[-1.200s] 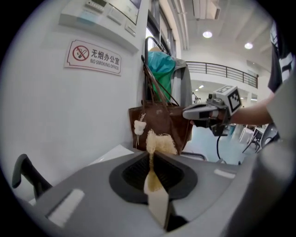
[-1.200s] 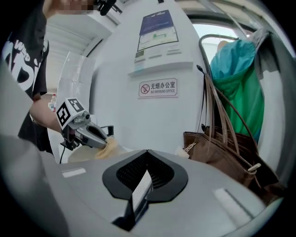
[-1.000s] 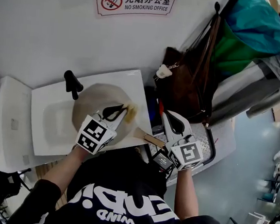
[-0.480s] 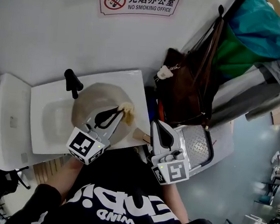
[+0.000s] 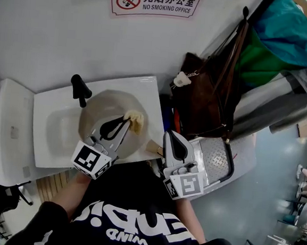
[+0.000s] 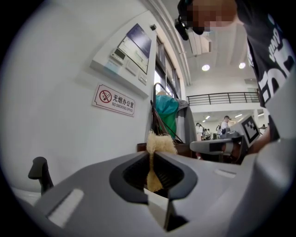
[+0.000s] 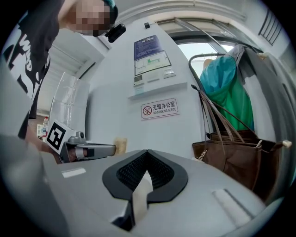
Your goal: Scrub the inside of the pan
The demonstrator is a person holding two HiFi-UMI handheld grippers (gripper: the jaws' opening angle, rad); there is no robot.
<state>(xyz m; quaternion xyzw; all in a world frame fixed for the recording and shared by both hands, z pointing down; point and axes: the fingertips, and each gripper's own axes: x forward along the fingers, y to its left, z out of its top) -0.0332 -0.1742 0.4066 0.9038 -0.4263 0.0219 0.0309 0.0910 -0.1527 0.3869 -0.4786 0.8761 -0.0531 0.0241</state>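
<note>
Left hand-held gripper (image 5: 127, 122) is clamped on the yellow scrub pad (image 5: 135, 120), thin bite, pad over the right side of the pan (image 5: 104, 107). Pan sits in the white sink (image 5: 55, 121) at left, wooden handle (image 5: 154, 146) poking out near-right. Right hand-held gripper (image 5: 172, 136) has jaws together on nothing, just beside the handle and not holding it. Risks: pan is unrestrained, so strokes likely slide or spin it; drag could peel the pad out; the level gripper may skim the rim instead of pressing inside

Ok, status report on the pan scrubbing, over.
Left hand-held gripper shut on sponge, over the pan in the sink. Right hand-held gripper shut, empty, beside pan handle. Nothing blocking.
</note>
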